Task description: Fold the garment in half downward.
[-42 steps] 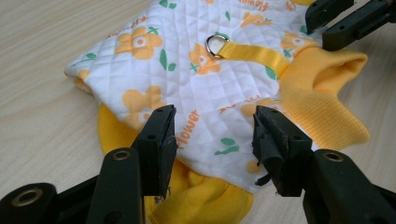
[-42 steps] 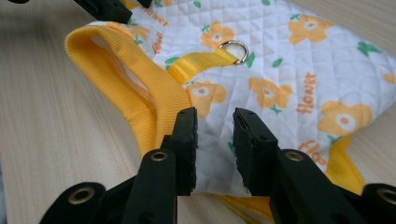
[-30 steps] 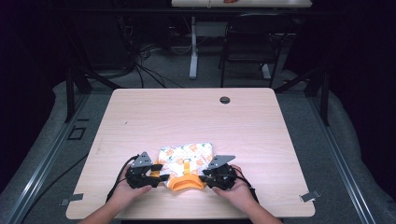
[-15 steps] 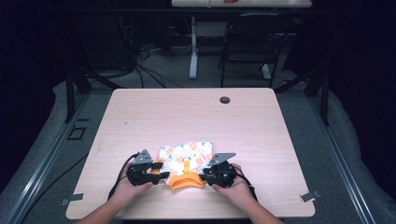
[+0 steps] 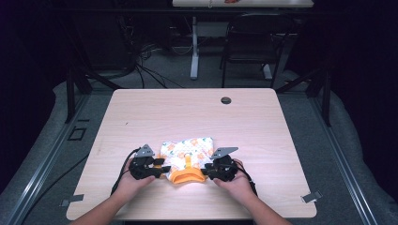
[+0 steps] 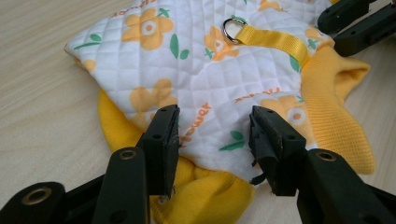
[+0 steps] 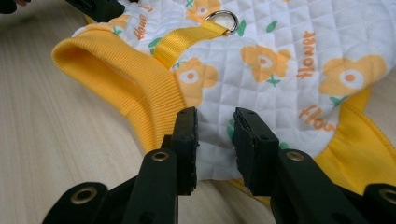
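Observation:
A small quilted garment [image 5: 187, 153], white with orange flowers and yellow ribbed trim, lies flat near the table's front edge. A yellow strap with a metal ring [image 6: 232, 29] [image 7: 222, 19] runs down its middle. My left gripper [image 5: 163, 171] [image 6: 212, 126] is at the garment's left near corner, jaws apart with the white cloth edge [image 6: 210, 98] between them. My right gripper [image 5: 204, 172] [image 7: 215, 126] is at the right near corner beside the yellow collar [image 7: 126, 79]. Its jaws stand narrowly apart over the white edge.
The light wooden table [image 5: 187, 112] has a dark round grommet [image 5: 226, 100] near its far edge. Beyond the table stand a black chair [image 5: 253, 42] and a desk leg with cables on the grey floor. The person's forearms come in over the front edge.
Almost nothing has changed: both hands stay at the garment's near corners, and the left gripper has edged slightly forward onto the cloth.

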The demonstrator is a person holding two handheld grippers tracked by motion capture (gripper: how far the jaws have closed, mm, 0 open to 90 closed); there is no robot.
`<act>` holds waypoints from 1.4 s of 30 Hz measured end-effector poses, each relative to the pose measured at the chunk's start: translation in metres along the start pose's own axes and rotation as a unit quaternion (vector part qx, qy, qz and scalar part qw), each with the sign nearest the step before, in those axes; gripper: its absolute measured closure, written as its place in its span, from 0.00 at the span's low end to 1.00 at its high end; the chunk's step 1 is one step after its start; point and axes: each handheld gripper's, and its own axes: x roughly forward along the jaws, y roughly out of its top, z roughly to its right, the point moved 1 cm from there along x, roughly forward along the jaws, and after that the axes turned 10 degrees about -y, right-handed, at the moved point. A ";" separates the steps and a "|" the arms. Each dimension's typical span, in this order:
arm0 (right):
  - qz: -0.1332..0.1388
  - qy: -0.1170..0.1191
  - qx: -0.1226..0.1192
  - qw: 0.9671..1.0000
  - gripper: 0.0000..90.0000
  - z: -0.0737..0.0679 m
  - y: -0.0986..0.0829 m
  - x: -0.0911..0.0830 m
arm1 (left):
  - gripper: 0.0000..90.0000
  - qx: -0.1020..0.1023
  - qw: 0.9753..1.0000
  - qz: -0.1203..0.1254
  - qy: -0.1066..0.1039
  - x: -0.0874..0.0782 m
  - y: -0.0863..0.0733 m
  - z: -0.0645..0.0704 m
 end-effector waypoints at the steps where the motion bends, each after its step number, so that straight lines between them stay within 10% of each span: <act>1: -0.001 -0.003 -0.001 1.000 0.77 0.001 0.001 0.001 | 0.59 -0.002 1.000 0.002 0.002 0.001 0.001 -0.001; 23: 0.012 -0.018 0.033 0.999 0.77 0.020 0.010 0.014 | 0.61 -0.032 0.998 0.040 0.026 0.012 0.009 -0.026; 42: 0.041 -0.031 0.013 0.999 0.71 0.011 0.017 -0.019 | 0.57 -0.027 0.998 0.049 0.038 -0.016 0.015 -0.008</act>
